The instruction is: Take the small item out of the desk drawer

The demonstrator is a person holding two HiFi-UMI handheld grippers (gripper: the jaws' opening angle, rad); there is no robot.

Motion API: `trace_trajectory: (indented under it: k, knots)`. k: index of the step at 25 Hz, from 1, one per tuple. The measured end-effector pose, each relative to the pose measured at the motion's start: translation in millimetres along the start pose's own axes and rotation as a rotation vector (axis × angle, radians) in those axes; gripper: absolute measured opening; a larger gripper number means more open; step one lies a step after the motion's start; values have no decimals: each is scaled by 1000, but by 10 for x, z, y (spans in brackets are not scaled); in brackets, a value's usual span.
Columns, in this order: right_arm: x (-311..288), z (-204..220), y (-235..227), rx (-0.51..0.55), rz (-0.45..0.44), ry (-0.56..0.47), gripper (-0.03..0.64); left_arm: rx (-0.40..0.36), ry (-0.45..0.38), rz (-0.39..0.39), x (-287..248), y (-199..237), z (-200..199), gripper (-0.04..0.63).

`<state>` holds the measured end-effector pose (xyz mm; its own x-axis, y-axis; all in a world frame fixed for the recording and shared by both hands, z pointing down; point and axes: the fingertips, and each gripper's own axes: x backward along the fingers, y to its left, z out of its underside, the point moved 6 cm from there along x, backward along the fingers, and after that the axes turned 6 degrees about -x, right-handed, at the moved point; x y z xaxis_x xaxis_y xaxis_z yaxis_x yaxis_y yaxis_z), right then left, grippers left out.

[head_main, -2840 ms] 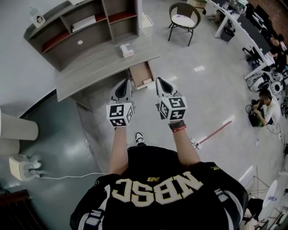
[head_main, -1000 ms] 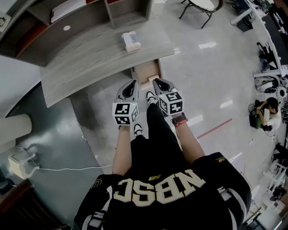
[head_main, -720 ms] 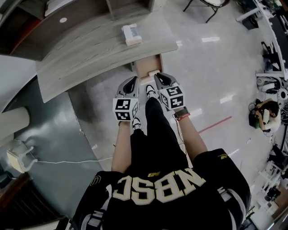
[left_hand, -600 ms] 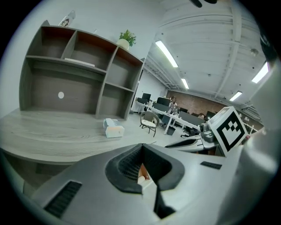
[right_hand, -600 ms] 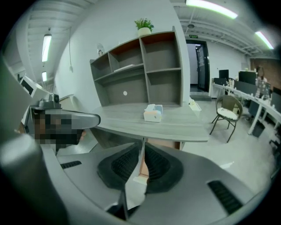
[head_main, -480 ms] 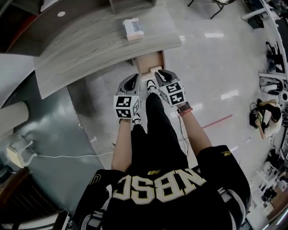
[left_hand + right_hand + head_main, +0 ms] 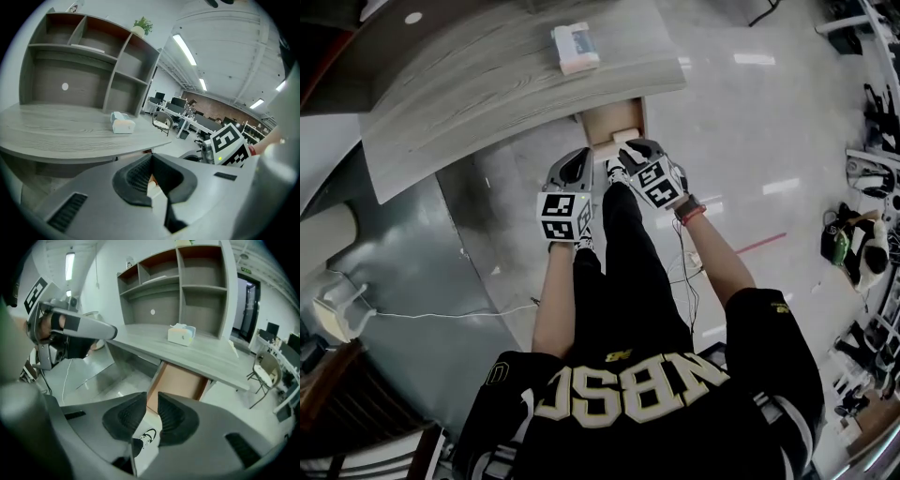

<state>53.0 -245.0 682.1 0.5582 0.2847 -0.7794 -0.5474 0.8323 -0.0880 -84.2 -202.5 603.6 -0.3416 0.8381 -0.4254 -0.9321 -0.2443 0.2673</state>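
Right gripper lines up on the open drawer, jaws parting.

We've got the right gripper's jaws a little way apart and opening, with nothing between them. Through the gap we're looking straight into the drawer's brown inside, just ahead and below. The small pale item lies in the drawer right in front of this gripper's tips, apart from them and too small for us to say more. The left gripper hovers just beside the right one, to its left, jaws together and holding nothing. Beyond both grippers runs the grey table, with a tissue box on top, well past the drawer.
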Motion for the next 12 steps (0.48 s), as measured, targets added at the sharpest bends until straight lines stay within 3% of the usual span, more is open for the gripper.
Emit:
trace_trajectory:
  k: [12]
  knots:
    - [-618, 377, -322, 179, -47, 193, 128, 58, 80, -18, -221, 129, 323, 14]
